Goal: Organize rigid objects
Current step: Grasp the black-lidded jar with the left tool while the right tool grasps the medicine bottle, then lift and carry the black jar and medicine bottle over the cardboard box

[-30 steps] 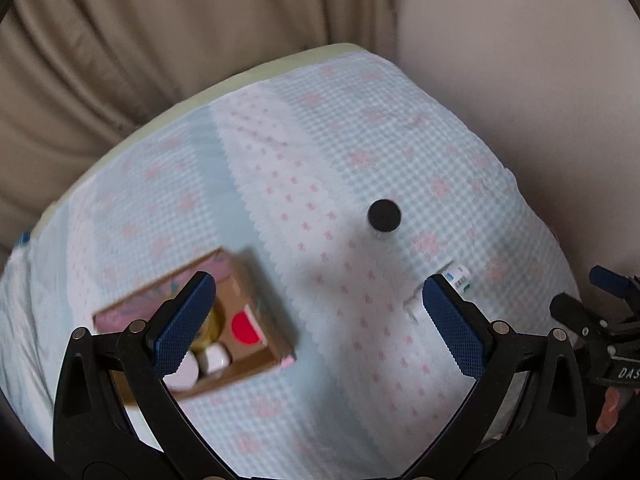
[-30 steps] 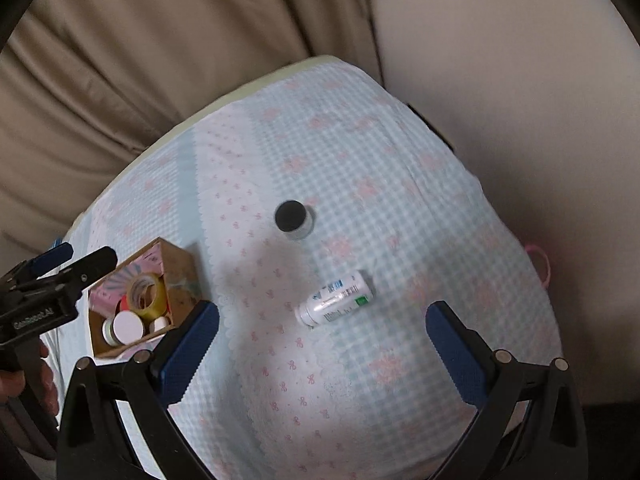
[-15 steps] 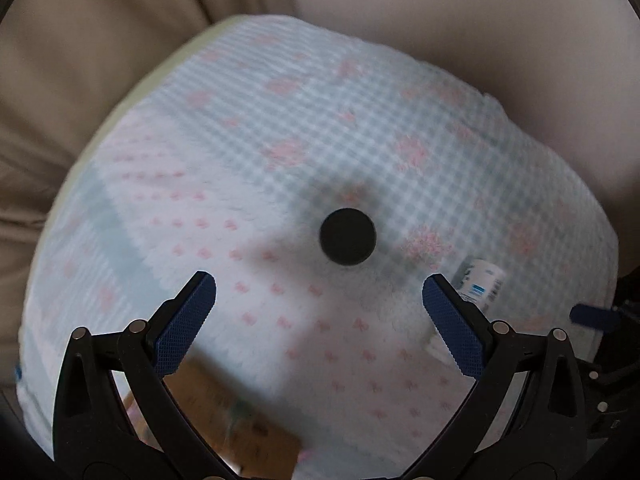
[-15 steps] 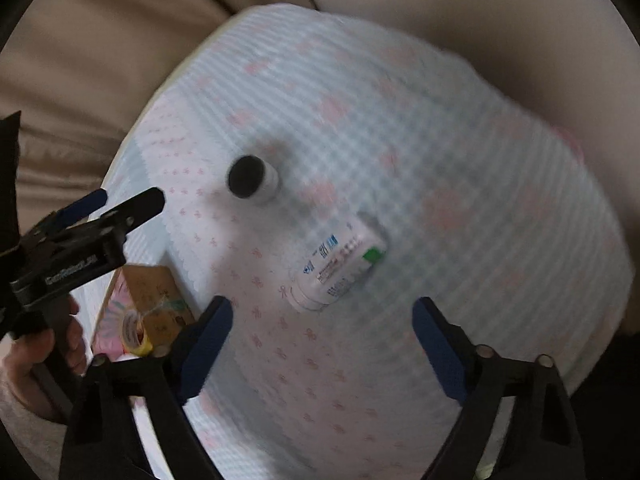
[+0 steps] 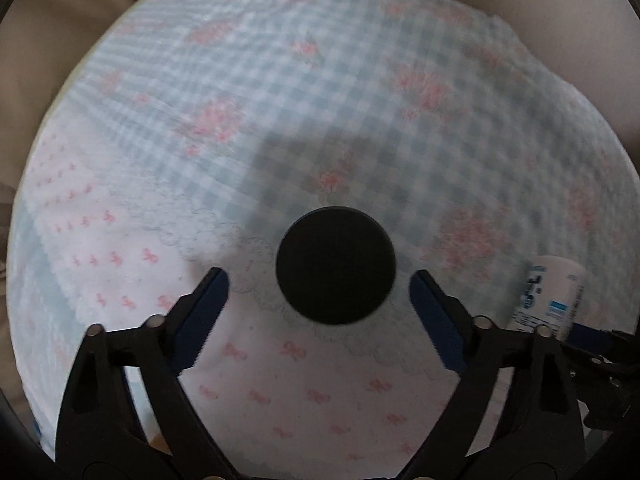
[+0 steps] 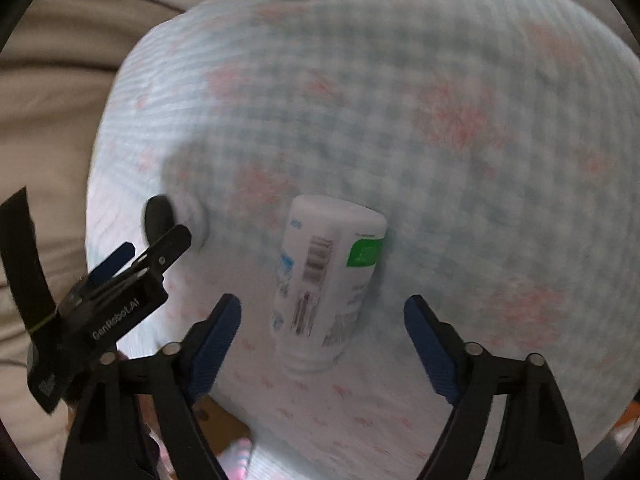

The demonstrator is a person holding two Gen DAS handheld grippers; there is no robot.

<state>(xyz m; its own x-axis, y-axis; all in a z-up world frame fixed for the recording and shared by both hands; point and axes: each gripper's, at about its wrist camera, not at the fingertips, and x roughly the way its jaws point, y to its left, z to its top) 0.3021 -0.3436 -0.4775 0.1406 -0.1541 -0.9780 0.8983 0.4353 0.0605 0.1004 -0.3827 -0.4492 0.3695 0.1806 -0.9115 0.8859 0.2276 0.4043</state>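
Black-lidded jar (image 5: 336,266) & white bottle (image 6: 326,288): both at risk of skidding on soft checked cloth (image 5: 280,80) if pads close off-centre; bottle lying on side, likely to roll or squirt out. Could also clash, w/ left gripper (image 5: 318,308) & right gripper (image 6: 322,334) working close together. Both sets of jaws spread apart, holding nothing. Jar upright, centred just ahead of left pads, not touching. Bottle lengthwise between right pads, cap end nearest camera, clear of both. Frames blurred, so contact hard to judge.
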